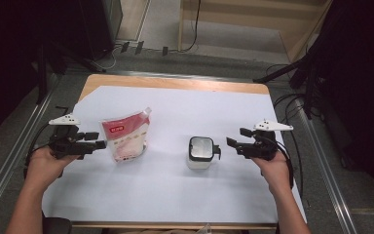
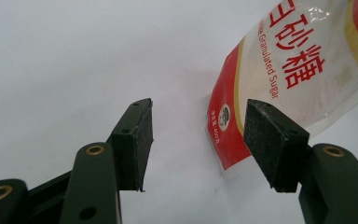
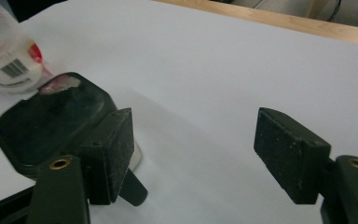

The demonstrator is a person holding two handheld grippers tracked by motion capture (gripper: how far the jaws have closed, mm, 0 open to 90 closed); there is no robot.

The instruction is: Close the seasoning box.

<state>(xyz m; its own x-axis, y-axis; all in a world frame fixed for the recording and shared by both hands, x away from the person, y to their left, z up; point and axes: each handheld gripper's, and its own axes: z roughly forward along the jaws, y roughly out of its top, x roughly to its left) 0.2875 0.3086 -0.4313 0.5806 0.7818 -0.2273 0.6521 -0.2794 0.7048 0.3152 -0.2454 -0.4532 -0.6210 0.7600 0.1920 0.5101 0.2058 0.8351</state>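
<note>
On the white-covered surface, a sugar bag lay just beside the left tongs, whose jaws stood apart and empty. Right of it, a dark-lidded container sat near the right tongs, also parted and empty, both hands held level, pointing inward.

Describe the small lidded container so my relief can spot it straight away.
Start at the white sheet covering the table. Right of its middle, just off the right gripper, stands a small white container with a dark square lid. Its neighbour, the red-and-white sugar bag, is soft and printed; the container is boxy with a side latch.
</note>
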